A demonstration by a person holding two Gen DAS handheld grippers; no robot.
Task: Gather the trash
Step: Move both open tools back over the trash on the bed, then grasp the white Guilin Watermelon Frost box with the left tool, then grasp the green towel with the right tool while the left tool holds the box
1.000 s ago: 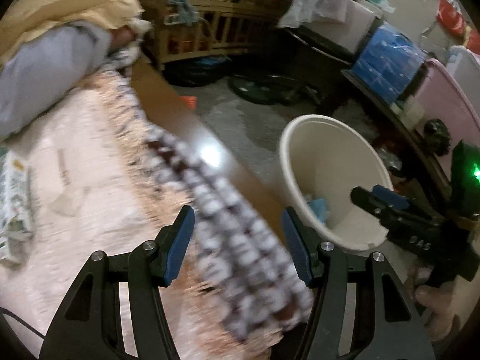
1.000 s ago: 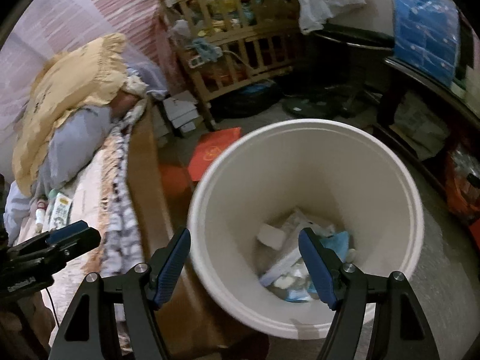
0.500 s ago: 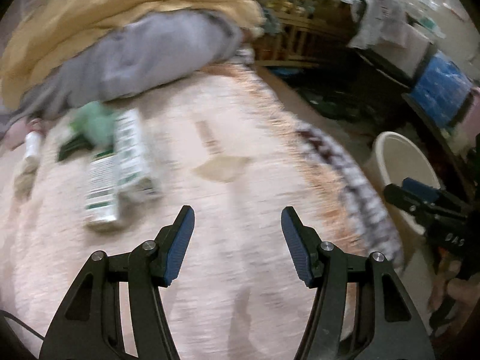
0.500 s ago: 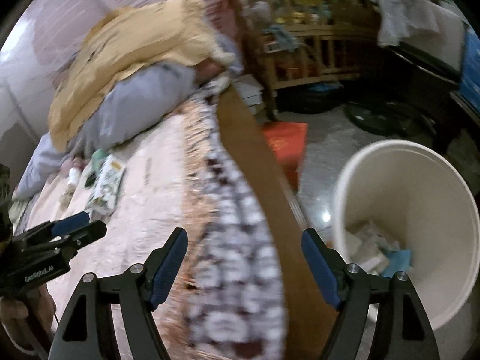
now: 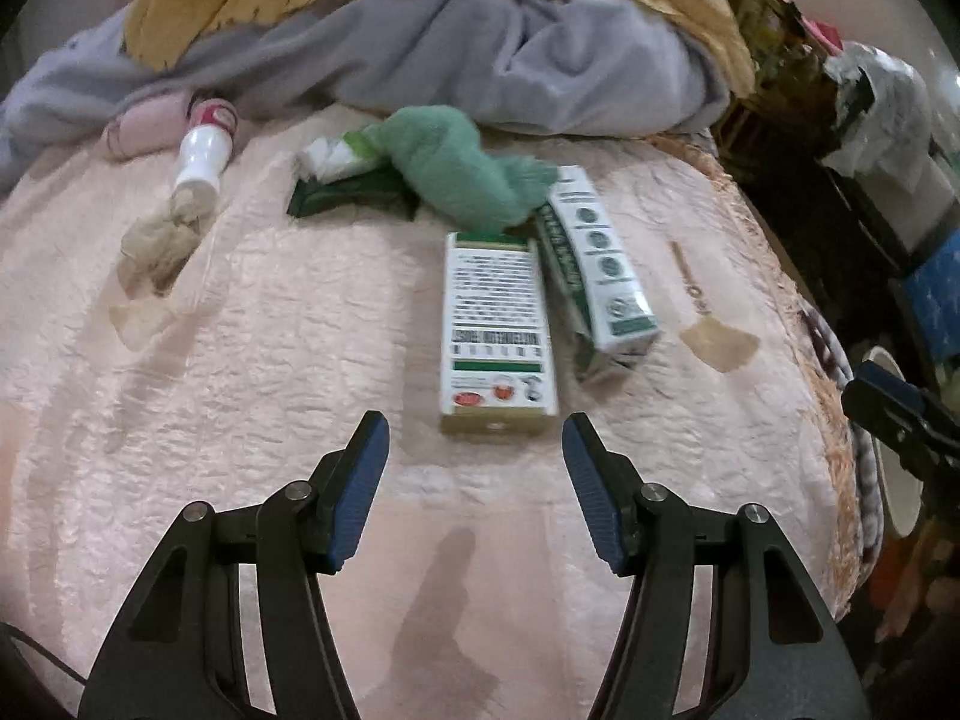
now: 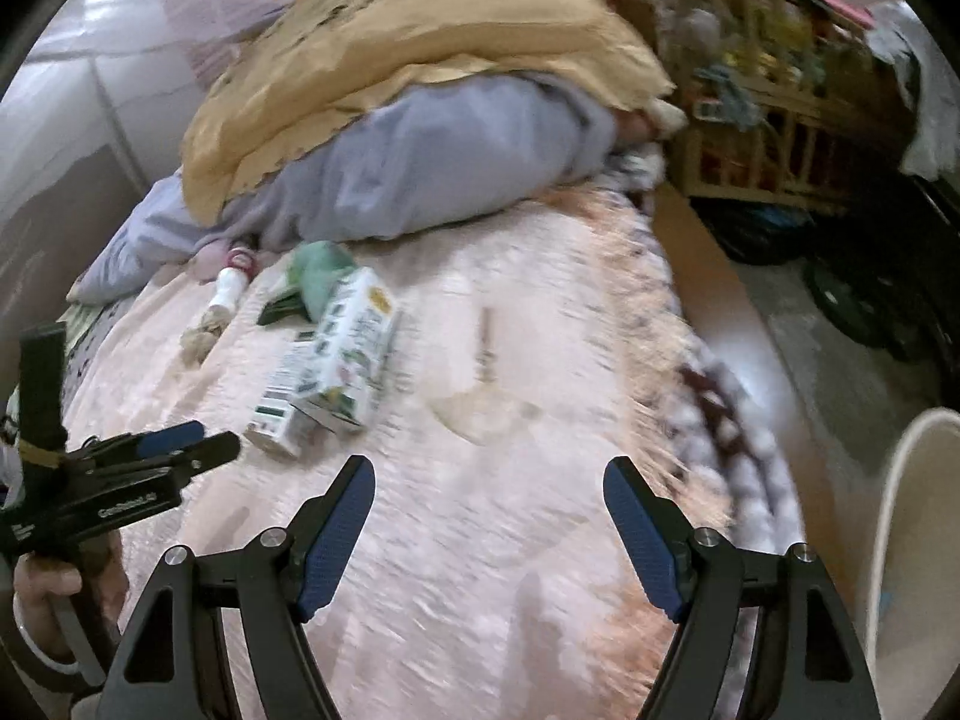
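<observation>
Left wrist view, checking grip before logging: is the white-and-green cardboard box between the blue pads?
No: the white-and-green cardboard box lies on the pink blanket beyond the left gripper.

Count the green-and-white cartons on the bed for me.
2. One carton lies flat just ahead of the left gripper; the second carton lies against its right side, its far end under the green cloth. More may be hidden.

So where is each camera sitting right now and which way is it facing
Left wrist: on the left hand-held gripper, angled down at two cartons on the pink bedspread; its own fingers show, plus the right hand-held gripper's tip.
Right wrist: on the right hand-held gripper, over the bedspread near the white bin; its fingers show, plus the left gripper and hand.
Shared: cartons, bedspread, bin.
</observation>
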